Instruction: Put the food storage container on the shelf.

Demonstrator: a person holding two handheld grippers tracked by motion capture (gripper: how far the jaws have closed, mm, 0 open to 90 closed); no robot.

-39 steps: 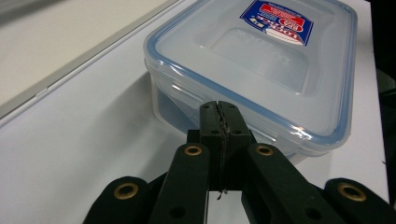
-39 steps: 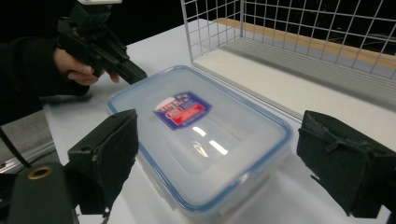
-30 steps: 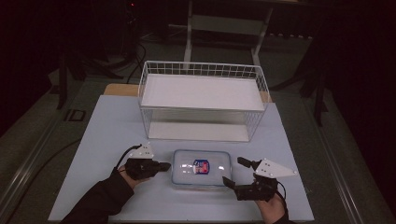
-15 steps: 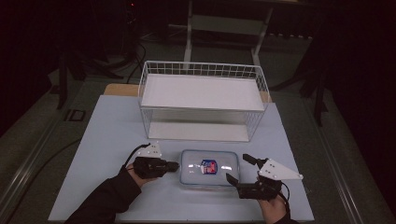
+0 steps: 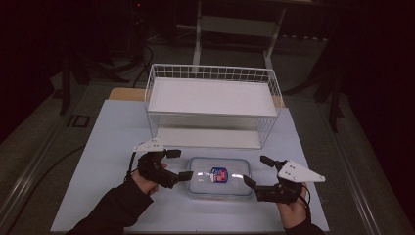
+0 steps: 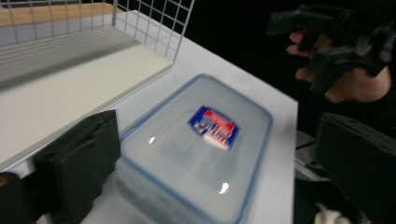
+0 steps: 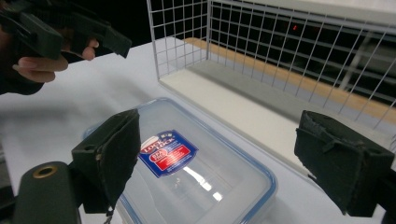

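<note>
Squarely between wide-spread claws sits a clear, round-cornered plastic box [image 5: 219, 177].

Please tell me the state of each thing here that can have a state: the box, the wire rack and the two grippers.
Plastic box: lid on, lying flat on the table, held by neither gripper.
Wire rack: upright, shelves bare.
Left gripper: jaws have just been opening, now wide, at the box's left end.
Right gripper: open, at the box's right end.

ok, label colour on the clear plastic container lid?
Red and blue with white lettering, on the clear plastic container; clearest in the right gripper view.
</note>
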